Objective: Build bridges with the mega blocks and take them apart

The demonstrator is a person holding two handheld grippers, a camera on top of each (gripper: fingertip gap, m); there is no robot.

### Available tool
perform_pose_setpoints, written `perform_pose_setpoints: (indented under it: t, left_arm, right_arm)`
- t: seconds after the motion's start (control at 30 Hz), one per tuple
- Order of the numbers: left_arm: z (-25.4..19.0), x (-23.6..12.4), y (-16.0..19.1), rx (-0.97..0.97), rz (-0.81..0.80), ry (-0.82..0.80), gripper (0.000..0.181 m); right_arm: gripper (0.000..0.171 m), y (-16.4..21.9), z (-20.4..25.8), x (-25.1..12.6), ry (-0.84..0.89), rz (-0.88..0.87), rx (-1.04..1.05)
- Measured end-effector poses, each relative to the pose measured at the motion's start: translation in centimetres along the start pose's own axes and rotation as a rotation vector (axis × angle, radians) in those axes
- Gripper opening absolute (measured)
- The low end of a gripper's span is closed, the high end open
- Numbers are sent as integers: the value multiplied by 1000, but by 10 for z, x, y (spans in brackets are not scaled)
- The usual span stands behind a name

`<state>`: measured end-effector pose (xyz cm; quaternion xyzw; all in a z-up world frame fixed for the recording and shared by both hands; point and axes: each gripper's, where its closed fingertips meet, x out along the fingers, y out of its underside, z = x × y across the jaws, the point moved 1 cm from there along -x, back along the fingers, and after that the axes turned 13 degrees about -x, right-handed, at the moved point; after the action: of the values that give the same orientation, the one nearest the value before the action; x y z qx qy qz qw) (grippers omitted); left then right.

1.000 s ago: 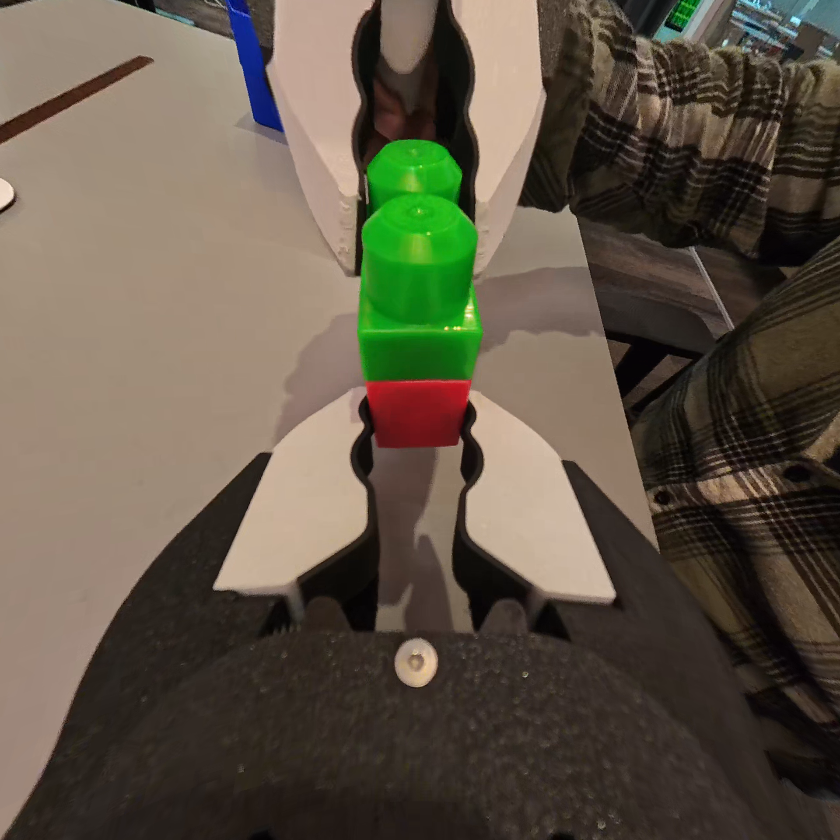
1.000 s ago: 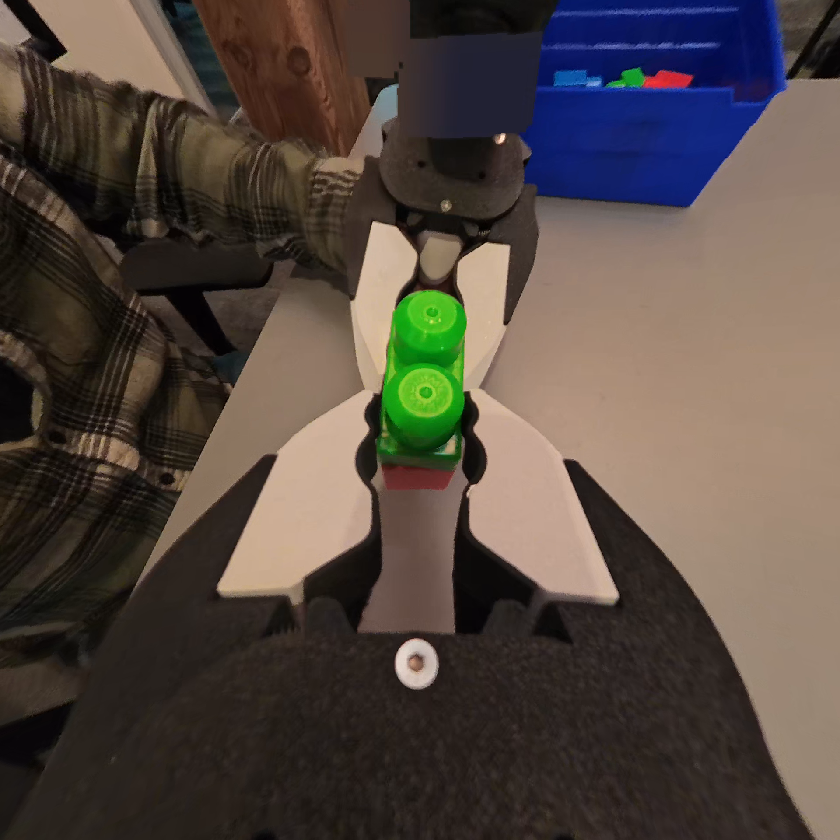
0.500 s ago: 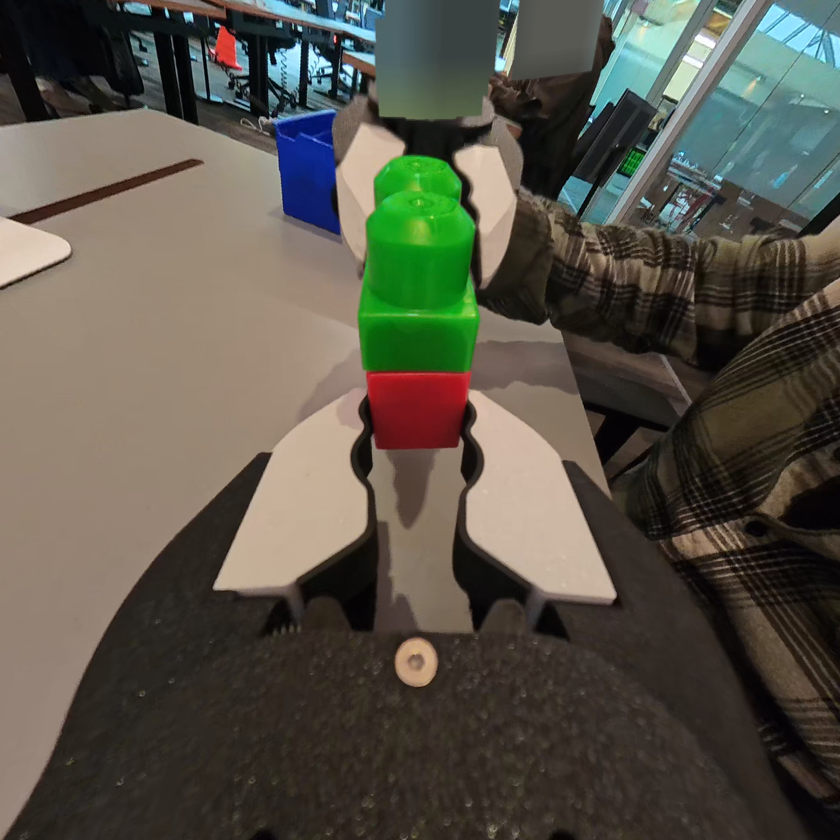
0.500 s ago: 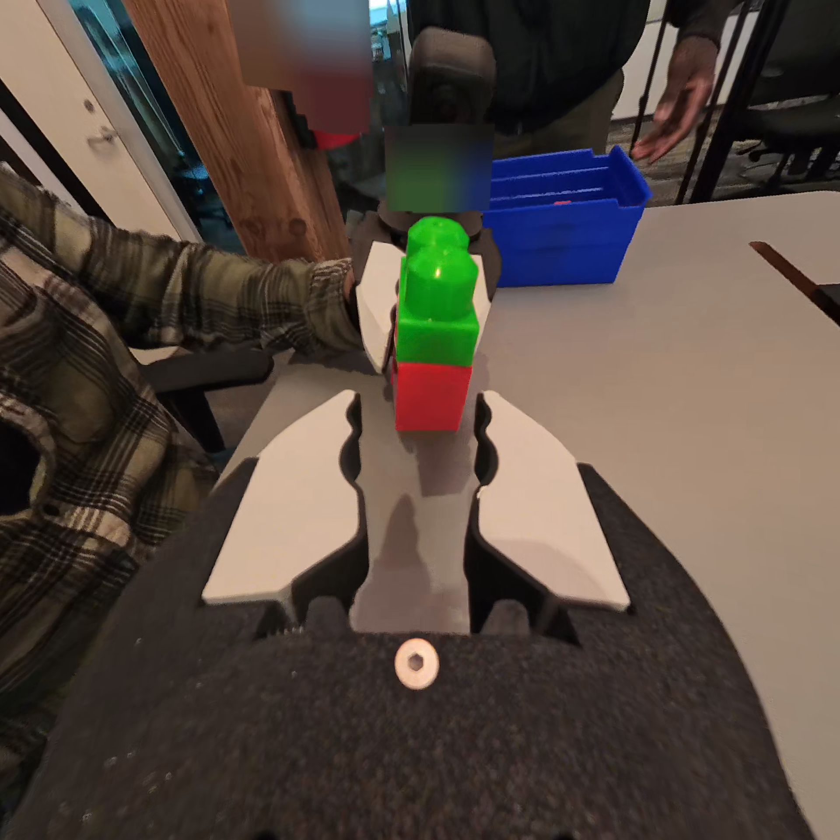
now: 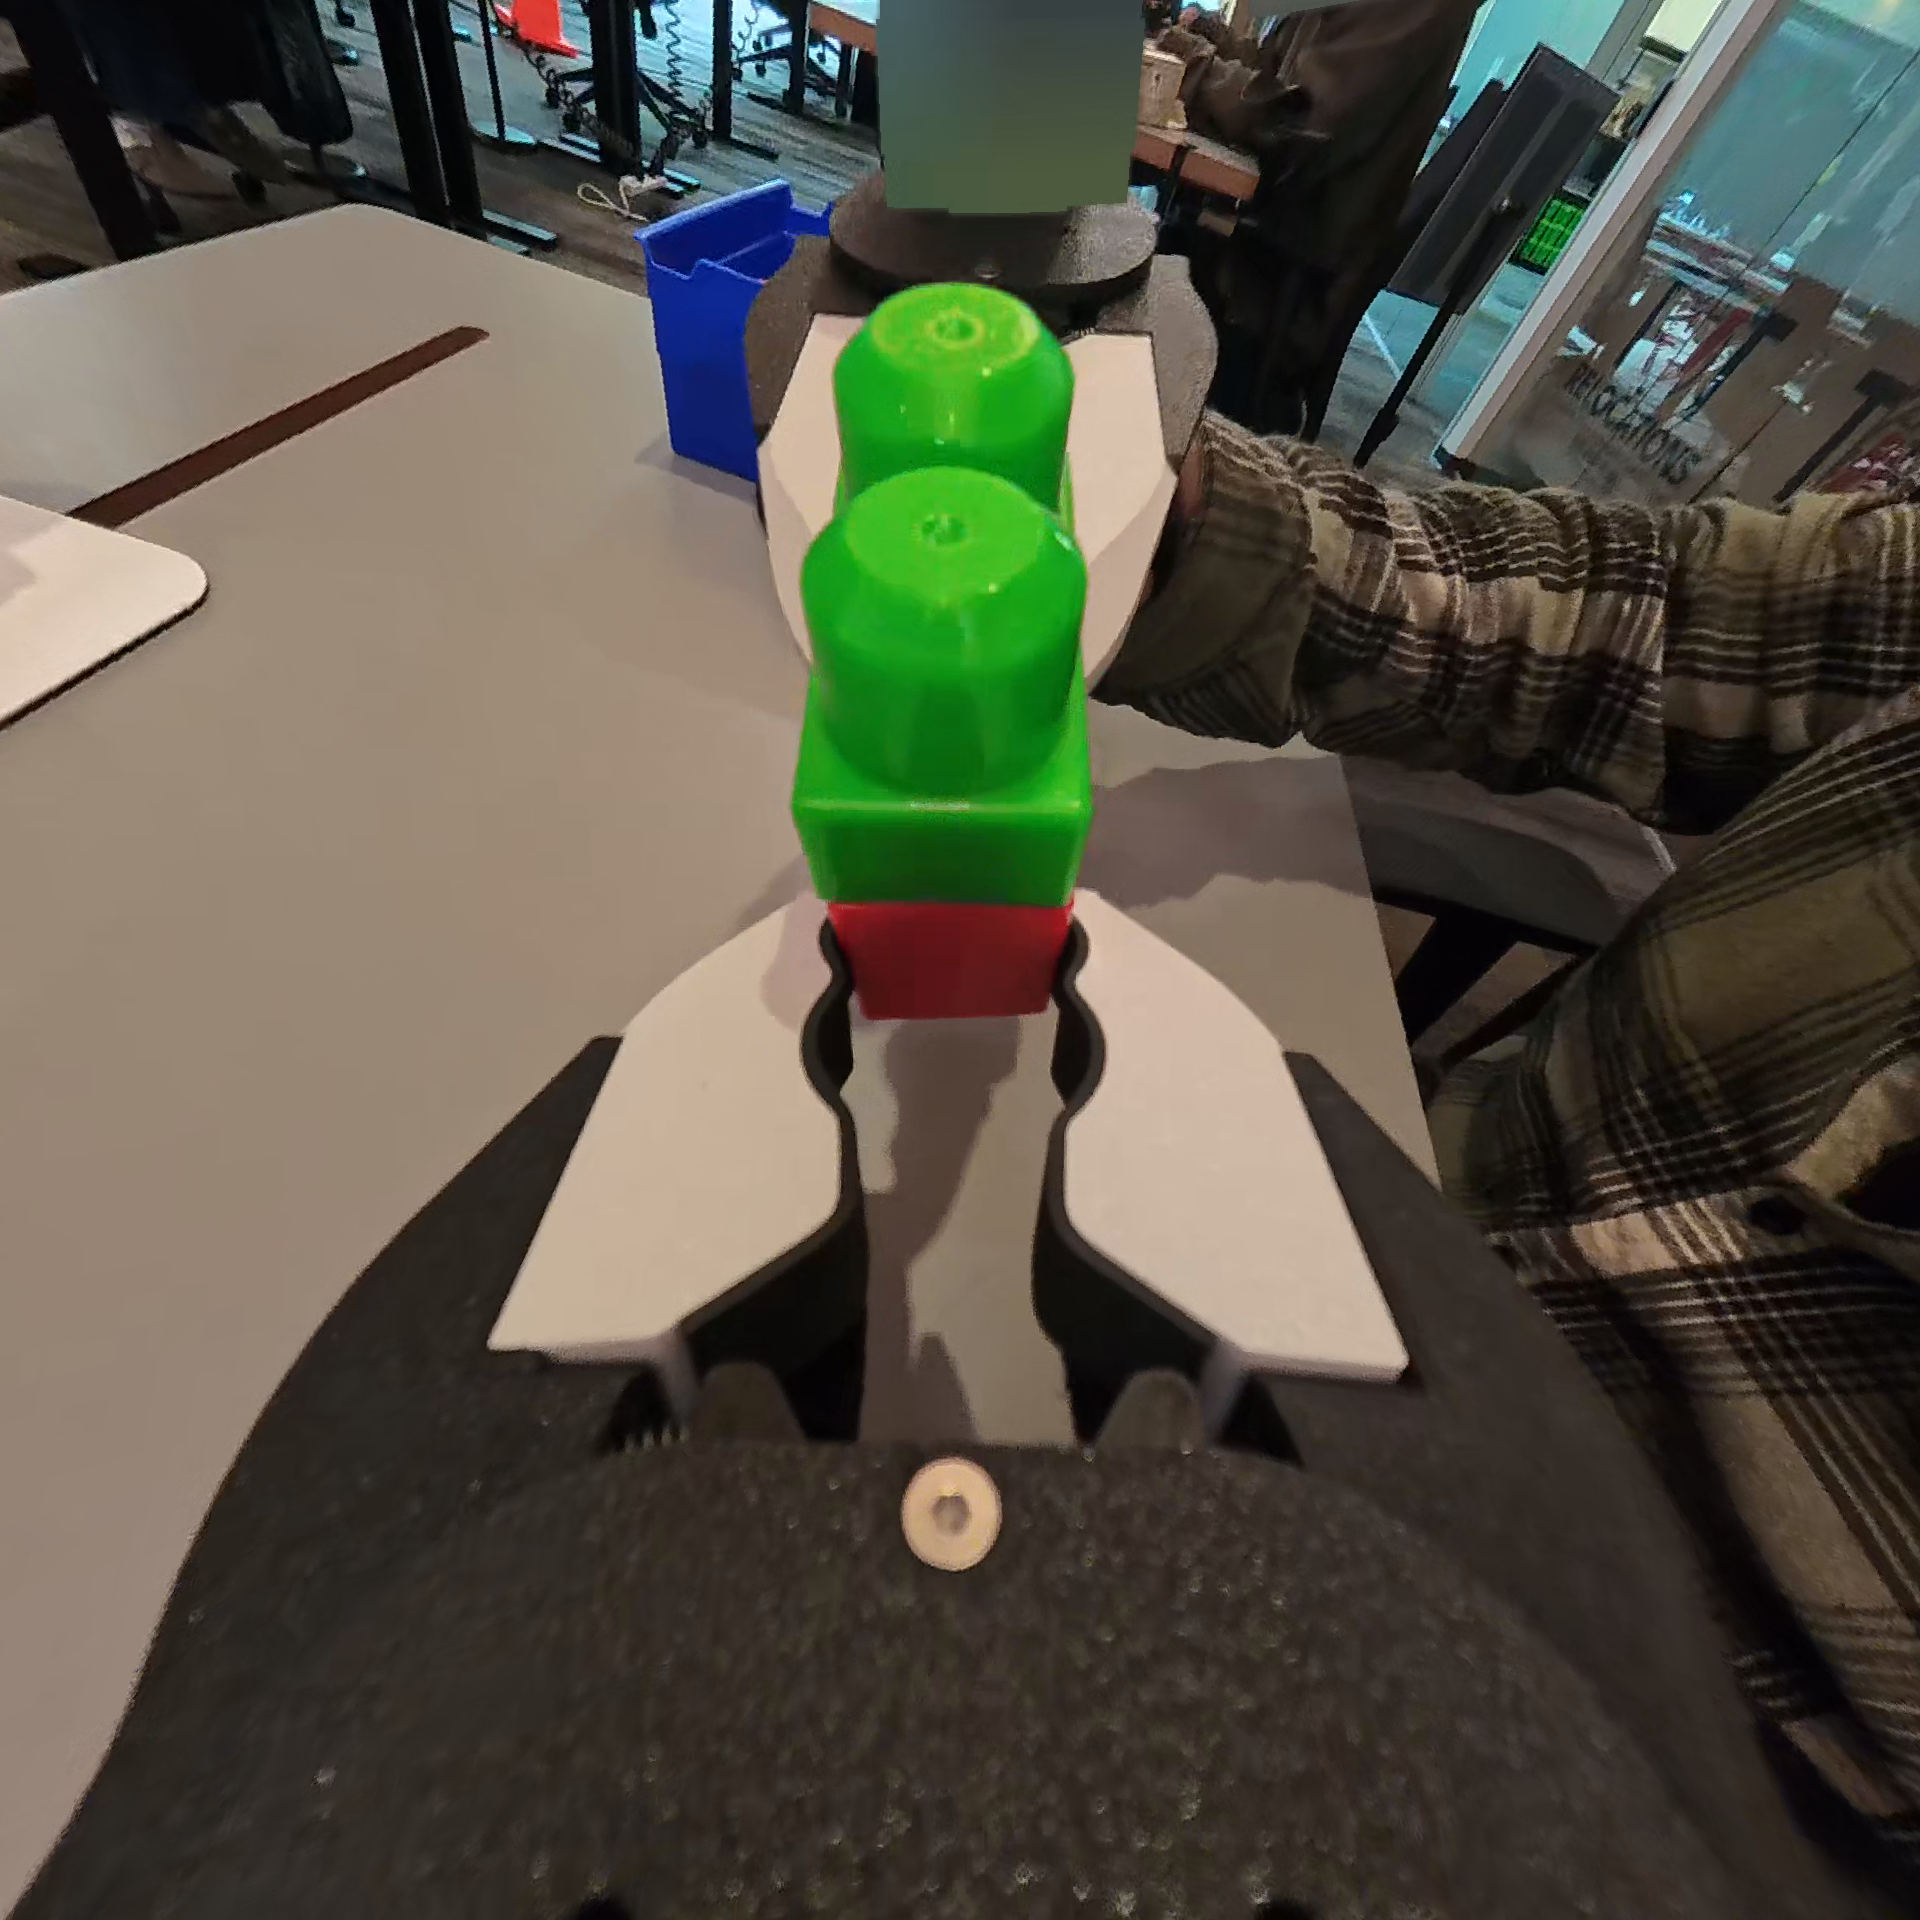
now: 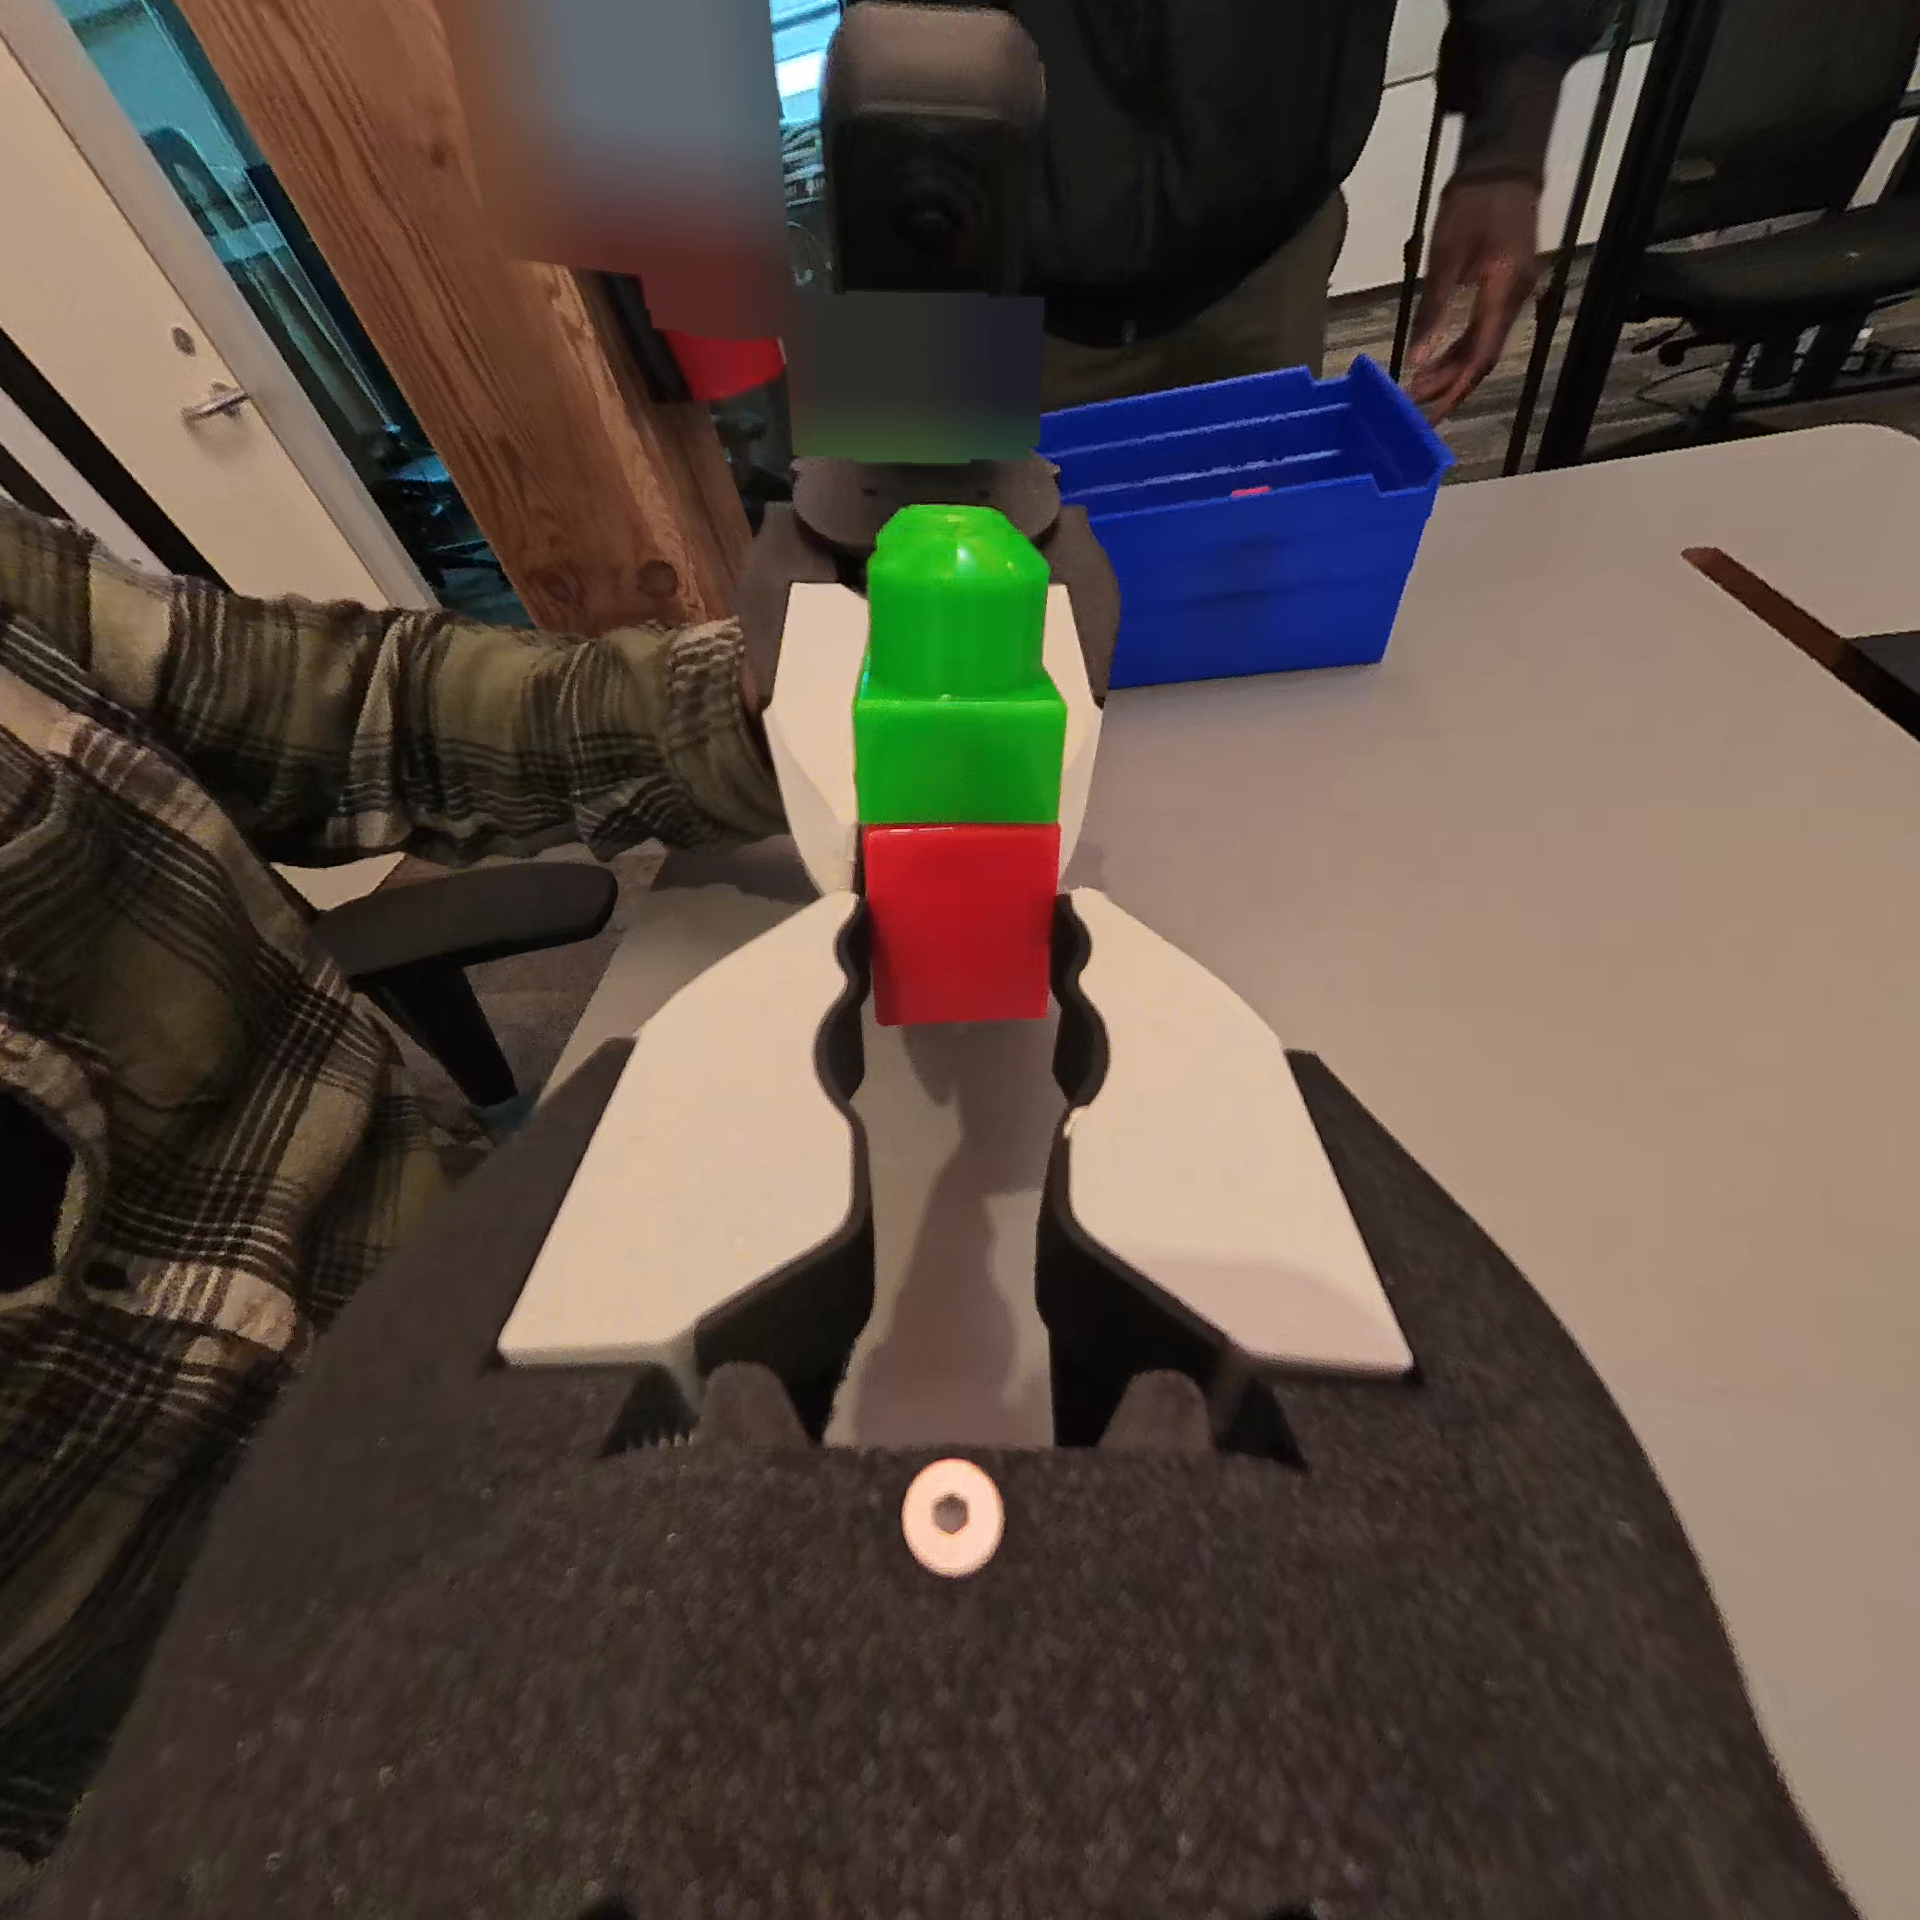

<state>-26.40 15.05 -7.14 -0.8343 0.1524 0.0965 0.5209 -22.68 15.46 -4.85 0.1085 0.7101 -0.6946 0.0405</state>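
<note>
The left tool (image 5: 951, 961) is clamped on the near end of the red block (image 5: 948, 958), its white fingers (image 5: 717, 1122) pressing both sides. A green block (image 5: 940, 790) with two studs sits stacked on the red one, and the pair stands on the grey surface (image 5: 364, 831) near its right edge. From the other end, the right tool (image 6: 958, 935) has its fingertips at the red block's sides there (image 6: 958, 935); whether they press it or merely flank it I cannot tell. In the right wrist view the green block (image 6: 958, 743) rises above the red, with the left tool's fingers behind it. Plaid sleeves (image 5: 1507, 603) reach in from the side of the surface. Farther back a blue bin (image 6: 1247, 540) rests on the surface, holding something small and red. Beyond it a person's hand (image 6: 1475, 301) hangs beside the bin.
</note>
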Motion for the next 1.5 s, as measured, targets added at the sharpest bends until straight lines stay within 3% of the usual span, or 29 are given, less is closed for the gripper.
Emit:
perform_pose_setpoints:
  t: [0.4,0.57,0.8,1.0,1.27,1.4,1.5]
  left_arm:
    - [9,14,16,45,162,-69,36]
    - [11,13,14,53,169,-99,36]
    - [-6,5,2,-81,128,0,36]
    - [-33,5,-8,-98,150,52,36]
    - [-30,14,3,-18,236,-45,36]
    - [-22,16,6,37,263,-134,36]
    - [-14,19,10,77,292,-213,36]
  right_arm:
    - [33,29,4,-5,22,132,-37]
    - [47,20,2,-16,32,119,-83]
    - [81,-9,5,-40,153,121,-423]
    - [85,-32,20,-43,168,135,-605]
    - [89,-44,28,-33,1,260,-512]
    - [93,-35,22,-27,-60,437,-385]
    - [85,-29,21,-19,-107,552,-338]
